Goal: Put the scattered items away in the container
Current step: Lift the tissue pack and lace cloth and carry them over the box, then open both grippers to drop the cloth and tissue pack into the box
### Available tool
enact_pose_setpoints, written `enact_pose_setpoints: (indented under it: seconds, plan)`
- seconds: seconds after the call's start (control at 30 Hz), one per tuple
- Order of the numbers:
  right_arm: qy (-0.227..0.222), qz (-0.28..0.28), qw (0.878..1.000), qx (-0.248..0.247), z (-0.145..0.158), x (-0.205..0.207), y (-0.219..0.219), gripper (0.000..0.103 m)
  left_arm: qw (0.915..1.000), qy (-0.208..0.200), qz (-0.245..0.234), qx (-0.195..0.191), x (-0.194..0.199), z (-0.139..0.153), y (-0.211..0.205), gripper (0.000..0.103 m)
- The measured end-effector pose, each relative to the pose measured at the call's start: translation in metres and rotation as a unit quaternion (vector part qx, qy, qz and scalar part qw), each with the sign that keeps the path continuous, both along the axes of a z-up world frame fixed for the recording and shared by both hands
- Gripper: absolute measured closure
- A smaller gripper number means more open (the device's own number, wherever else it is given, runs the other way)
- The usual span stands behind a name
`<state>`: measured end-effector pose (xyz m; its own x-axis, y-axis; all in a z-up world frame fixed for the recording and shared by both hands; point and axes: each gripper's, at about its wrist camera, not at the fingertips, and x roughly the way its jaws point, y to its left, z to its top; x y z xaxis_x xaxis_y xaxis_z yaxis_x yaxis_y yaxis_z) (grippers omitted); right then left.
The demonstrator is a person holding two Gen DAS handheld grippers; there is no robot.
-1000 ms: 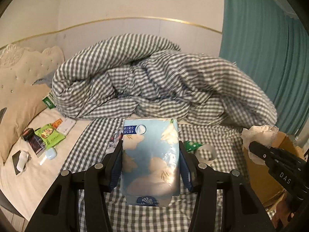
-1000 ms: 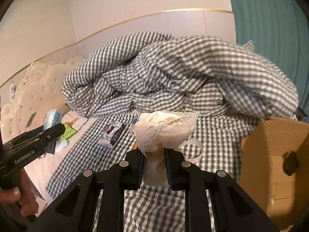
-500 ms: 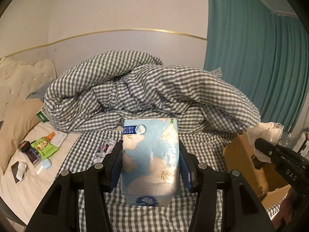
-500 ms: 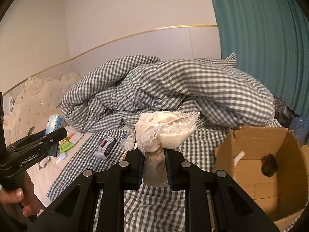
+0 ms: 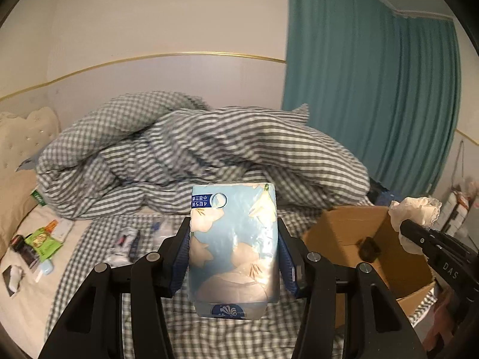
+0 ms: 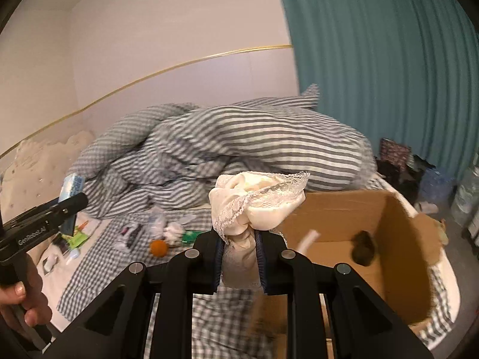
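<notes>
While both grippers clench loads, left gripper (image 5: 234, 257) tissues (image 5: 233, 248), right gripper (image 6: 239, 257) cloth (image 6: 257, 206): carry right over box (image 6: 398, 239) rim, release inside, 1 at a time.

The pale blue flower-printed tissue pack (image 5: 233, 245) is wrapped in thin glossy plastic film that catches the light in wrinkles. The cream bundle of cloth with a lace edge (image 6: 257, 203) looks soft and matt, its trim openwork. The open brown cardboard box (image 6: 398, 239) has dull, raw paperboard walls. The grey-and-white checked duvet (image 5: 194, 149) is woven matt cloth, heavily creased. Each hand-held gripper is matt black plastic with bright metal screw heads; the teal pleated curtain (image 5: 374, 104) is dull fabric.
</notes>
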<state>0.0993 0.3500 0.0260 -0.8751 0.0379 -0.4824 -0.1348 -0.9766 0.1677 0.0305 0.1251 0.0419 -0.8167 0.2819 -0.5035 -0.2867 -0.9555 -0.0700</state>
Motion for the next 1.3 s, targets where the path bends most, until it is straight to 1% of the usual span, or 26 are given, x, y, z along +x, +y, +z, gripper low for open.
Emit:
enact_pose_setpoints:
  seconds: [0.1, 0.27, 0.47, 0.5, 0.57, 0.6, 0.63, 0.67, 0.8, 0.83, 1.0, 1.1, 1.3]
  plan:
    - [-0.009, -0.031, 0.999, -0.004, -0.006, 0.011, 0.029, 0.084, 0.9998, 0.0, -0.018, -0.002, 0.0, -0.001, 0.023, 0.05]
    - [-0.025, -0.066, 0.997, -0.014, -0.019, 0.024, 0.067, 0.084, 0.999, -0.001, -0.045, -0.007, -0.001, -0.004, 0.062, 0.05]
    - [-0.044, -0.083, 0.995, -0.021, -0.034, 0.032, 0.096, 0.084, 0.9974, -0.007, -0.071, -0.013, -0.001, -0.01, 0.102, 0.05]
    - [-0.046, -0.087, 0.995, -0.023, -0.037, 0.033, 0.101, 0.08, 0.9971, -0.007, -0.074, -0.014, 0.0, -0.011, 0.108, 0.05]
    - [-0.047, -0.095, 0.994, -0.025, -0.041, 0.034, 0.109, 0.065, 0.9964, -0.008, -0.082, -0.019, 0.001, -0.013, 0.12, 0.05]
    - [-0.047, -0.097, 0.994, -0.026, -0.042, 0.034, 0.11, 0.053, 0.9961, -0.008, -0.085, -0.022, 0.001, -0.014, 0.125, 0.05]
    - [-0.046, -0.1, 0.994, -0.027, -0.044, 0.034, 0.113, 0.046, 0.9957, -0.009, -0.089, -0.024, 0.002, -0.014, 0.131, 0.05]
    - [-0.047, -0.102, 0.993, -0.028, -0.046, 0.034, 0.116, 0.044, 0.9955, -0.008, -0.091, -0.026, 0.001, -0.015, 0.135, 0.05]
    - [-0.046, -0.104, 0.993, -0.032, -0.048, 0.033, 0.123, 0.026, 0.9946, -0.008, -0.099, -0.03, 0.0, -0.016, 0.148, 0.05]
    - [-0.045, -0.104, 0.993, -0.03, -0.048, 0.033, 0.124, 0.024, 0.9944, -0.009, -0.101, -0.03, 0.0, -0.016, 0.151, 0.051]
    - [-0.027, -0.12, 0.992, -0.03, -0.045, 0.044, 0.134, 0.023, 0.9928, -0.012, -0.115, -0.031, -0.001, -0.019, 0.168, 0.05]
    - [-0.015, -0.138, 0.99, -0.029, -0.041, 0.055, 0.143, 0.017, 0.9906, -0.021, -0.131, -0.031, -0.002, -0.025, 0.182, 0.051]
    - [-0.006, -0.155, 0.987, -0.031, -0.037, 0.067, 0.154, 0.017, 0.9846, -0.043, -0.166, -0.035, -0.004, -0.041, 0.218, 0.051]
